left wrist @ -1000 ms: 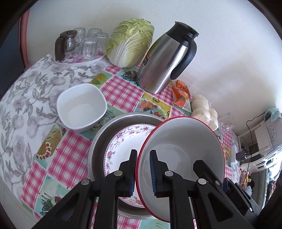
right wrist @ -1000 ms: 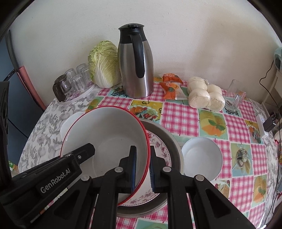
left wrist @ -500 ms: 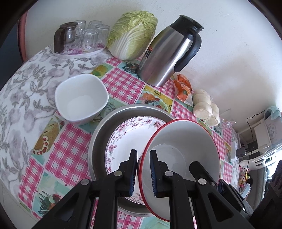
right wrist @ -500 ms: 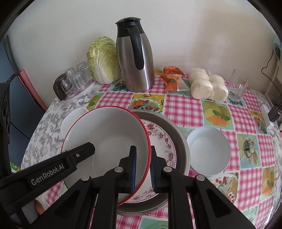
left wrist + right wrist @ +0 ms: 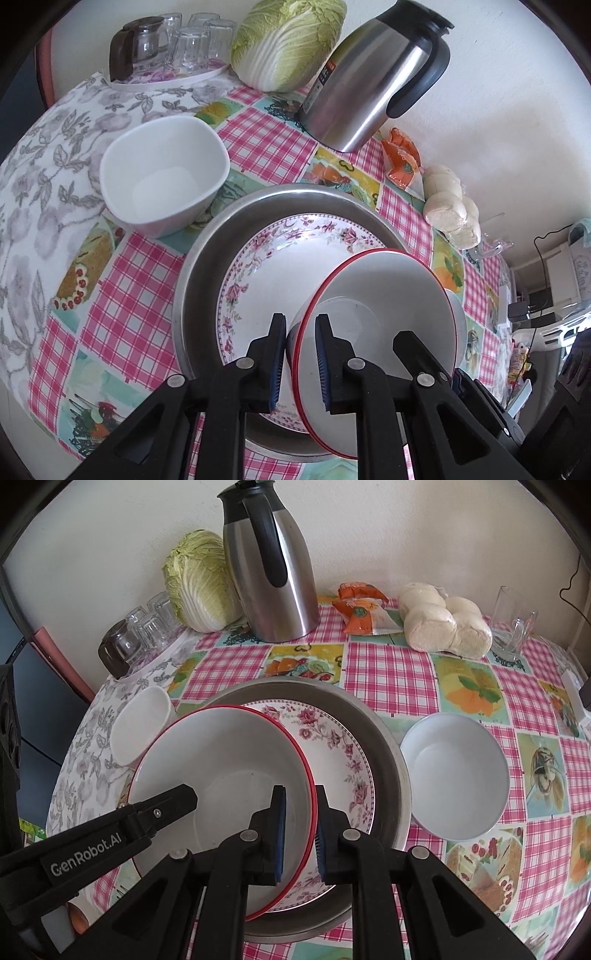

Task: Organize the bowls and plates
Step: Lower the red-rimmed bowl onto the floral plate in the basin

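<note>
Both grippers are shut on the rim of a white red-rimmed bowl [image 5: 384, 314] [image 5: 229, 760], the left gripper [image 5: 300, 360] on its left rim and the right gripper [image 5: 300, 836] on its right rim. The bowl hangs tilted just above a floral plate [image 5: 273, 258] [image 5: 332, 746], which lies in a steel basin [image 5: 199, 266] [image 5: 384, 738]. A square white bowl [image 5: 162, 181] [image 5: 140, 727] stands left of the basin. A round white bowl [image 5: 454, 771] stands to its right.
At the back stand a steel thermos jug [image 5: 271, 568], a cabbage [image 5: 199, 579], a tray of glasses [image 5: 173, 48], orange snack packs [image 5: 362, 609], bagged buns [image 5: 443, 620] and a glass mug [image 5: 513, 624]. The tablecloth [image 5: 388, 664] drops off at the table's round edge.
Both grippers have pulled the red-rimmed bowl nearer and lower over the floral plate, and it sits more squarely over the basin. More of the plate shows in the left view.
</note>
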The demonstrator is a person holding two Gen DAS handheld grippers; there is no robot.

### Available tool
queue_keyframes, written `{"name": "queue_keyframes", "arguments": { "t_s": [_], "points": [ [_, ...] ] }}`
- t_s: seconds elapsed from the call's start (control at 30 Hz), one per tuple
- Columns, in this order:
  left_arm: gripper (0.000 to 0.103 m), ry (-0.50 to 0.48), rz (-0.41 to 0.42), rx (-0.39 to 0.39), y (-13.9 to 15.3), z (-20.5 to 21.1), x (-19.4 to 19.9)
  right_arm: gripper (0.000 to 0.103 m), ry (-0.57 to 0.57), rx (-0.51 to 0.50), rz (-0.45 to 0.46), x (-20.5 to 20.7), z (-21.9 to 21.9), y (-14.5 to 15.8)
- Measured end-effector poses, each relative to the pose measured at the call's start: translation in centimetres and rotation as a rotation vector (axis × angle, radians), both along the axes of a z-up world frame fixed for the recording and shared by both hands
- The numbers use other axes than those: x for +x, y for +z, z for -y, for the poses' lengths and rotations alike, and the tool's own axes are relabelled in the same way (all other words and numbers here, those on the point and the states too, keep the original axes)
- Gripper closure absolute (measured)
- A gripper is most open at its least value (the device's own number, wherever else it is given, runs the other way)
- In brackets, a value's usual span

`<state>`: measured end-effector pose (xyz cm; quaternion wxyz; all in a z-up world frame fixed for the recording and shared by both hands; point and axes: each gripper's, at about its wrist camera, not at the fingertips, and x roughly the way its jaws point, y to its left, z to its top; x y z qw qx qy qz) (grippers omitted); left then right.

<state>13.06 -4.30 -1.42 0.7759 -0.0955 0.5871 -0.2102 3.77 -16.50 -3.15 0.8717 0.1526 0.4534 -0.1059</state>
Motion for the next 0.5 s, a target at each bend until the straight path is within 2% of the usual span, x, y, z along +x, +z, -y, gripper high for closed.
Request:
{"name": "queue_keyframes", "arguments": {
  "t_s": [0.5],
  "points": [
    [0.083,-0.006,-0.006,0.025,-1.0,1.3,1.3,0.087,-0.011,0.001,-0.013,1.4,0.7,-1.0]
  ]
}}
